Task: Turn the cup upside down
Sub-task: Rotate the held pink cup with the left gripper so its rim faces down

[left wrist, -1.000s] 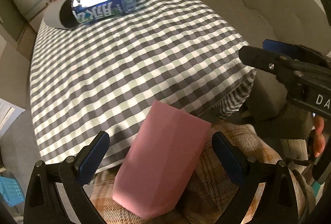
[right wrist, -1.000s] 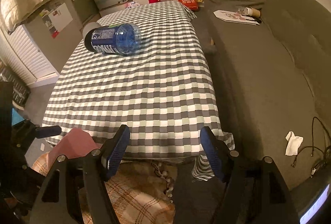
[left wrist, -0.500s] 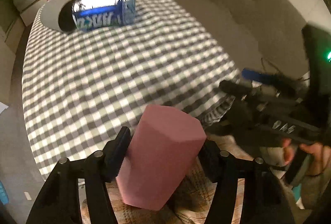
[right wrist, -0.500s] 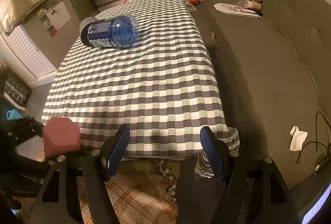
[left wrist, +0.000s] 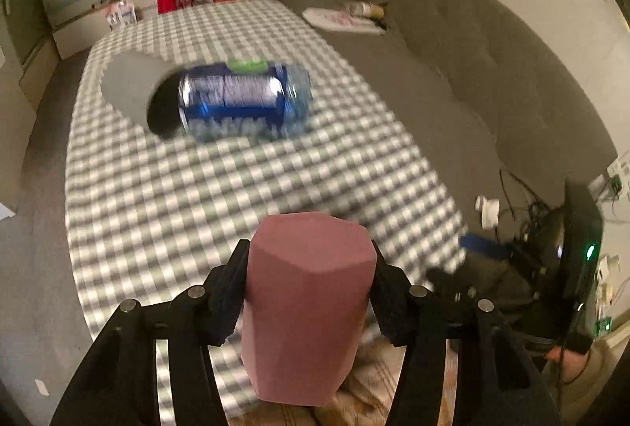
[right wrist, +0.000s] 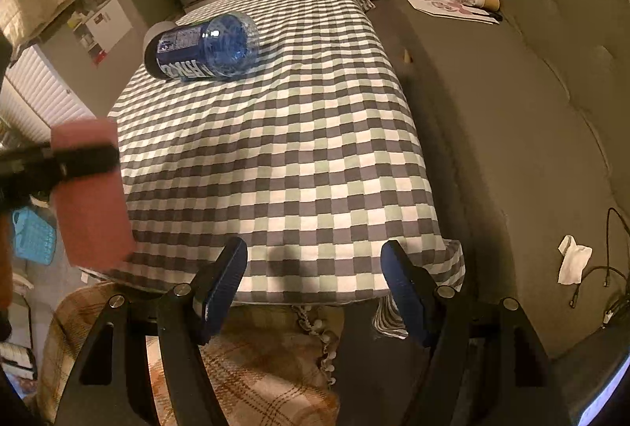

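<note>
My left gripper (left wrist: 309, 292) is shut on a pink faceted cup (left wrist: 307, 308), held with its closed base up, above the near edge of the checked table (left wrist: 236, 182). In the right wrist view the cup (right wrist: 92, 205) shows at the far left, with a left finger (right wrist: 78, 158) across it. My right gripper (right wrist: 315, 288) is open and empty, just off the table's near edge (right wrist: 315, 280). It also shows at the right of the left wrist view (left wrist: 468, 260).
A large blue water bottle (left wrist: 244, 101) lies on its side with its neck in a grey cup (left wrist: 136, 91) at the far part of the table. A grey sofa (right wrist: 531, 111) runs along the right. A plaid blanket (right wrist: 256, 378) lies below the grippers.
My left gripper has closed on the pink cup, lifted it and turned it base-up toward the table. The right gripper has barely moved.
</note>
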The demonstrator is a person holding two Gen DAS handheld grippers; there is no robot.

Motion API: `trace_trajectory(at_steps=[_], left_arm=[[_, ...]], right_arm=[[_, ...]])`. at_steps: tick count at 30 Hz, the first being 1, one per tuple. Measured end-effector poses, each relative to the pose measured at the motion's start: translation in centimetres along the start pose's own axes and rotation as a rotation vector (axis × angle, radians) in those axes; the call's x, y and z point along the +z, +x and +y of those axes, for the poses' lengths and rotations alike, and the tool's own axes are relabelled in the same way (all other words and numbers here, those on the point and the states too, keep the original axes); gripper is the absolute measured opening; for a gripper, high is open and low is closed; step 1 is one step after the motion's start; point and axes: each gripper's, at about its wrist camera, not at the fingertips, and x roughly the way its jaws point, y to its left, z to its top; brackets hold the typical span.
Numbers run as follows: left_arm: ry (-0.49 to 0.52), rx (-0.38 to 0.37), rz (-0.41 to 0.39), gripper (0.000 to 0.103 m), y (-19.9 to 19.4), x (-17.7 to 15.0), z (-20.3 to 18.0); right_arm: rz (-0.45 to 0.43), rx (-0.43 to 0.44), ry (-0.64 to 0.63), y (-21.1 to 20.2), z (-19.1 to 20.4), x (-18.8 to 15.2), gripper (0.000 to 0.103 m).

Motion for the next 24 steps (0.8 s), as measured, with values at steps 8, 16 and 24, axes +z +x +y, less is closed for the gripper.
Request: trace_trajectory(at_steps=[8,16,24], left_arm=[[0.010,0.115,-0.230,0.057,1.1,1.1,0.6],[-0.013,0.086,-0.329,0.057,1.4,-1.0,1.7],[-0.003,0.075,-0.271,0.059,0.3,-3.1,1.2]], right_arm=[[-0.025,0.000,-0.007,0.8,0.0,0.8,0.070],[-0.061,0.017,-0.040,1.1,1.5,2.2,0.070],[-0.060,0.025,-0.051,1.2,2.2,2.4,0.070]])
